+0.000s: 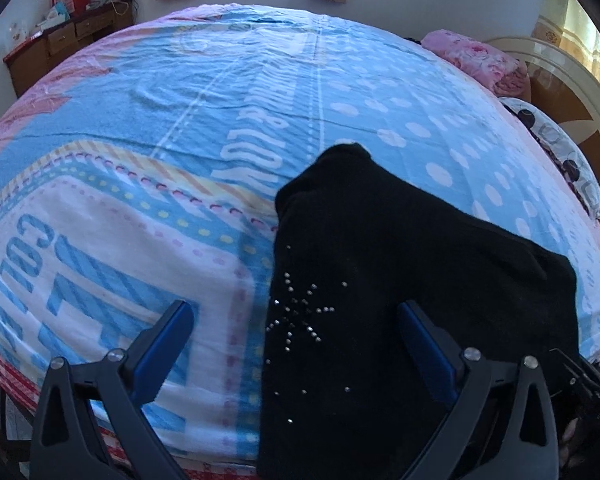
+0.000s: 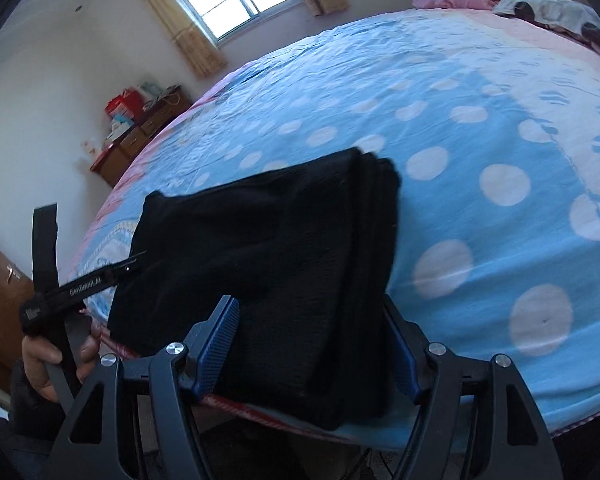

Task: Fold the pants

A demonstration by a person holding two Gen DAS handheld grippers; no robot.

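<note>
Black pants (image 1: pixel 380 280) lie folded into a thick stack at the near edge of the bed; a starburst of small silver studs shows on the top layer. In the right wrist view the pants (image 2: pixel 268 264) show stacked layers on their right side. My left gripper (image 1: pixel 296 344) is open, its jaws wide apart above the pants' left edge, holding nothing. My right gripper (image 2: pixel 312 344) is open, its jaws on either side of the stack's near right part, not closed on it. The left gripper's body also shows in the right wrist view (image 2: pixel 60 296), held by a hand.
The bed is covered by a blue, pink and white sheet (image 1: pixel 220 120) with dots and lettering. A pink quilt (image 1: pixel 476 56) and a spotted pillow (image 1: pixel 556 148) lie by the headboard at right. A wooden desk (image 1: pixel 60 48) with boxes stands by the far wall under the window.
</note>
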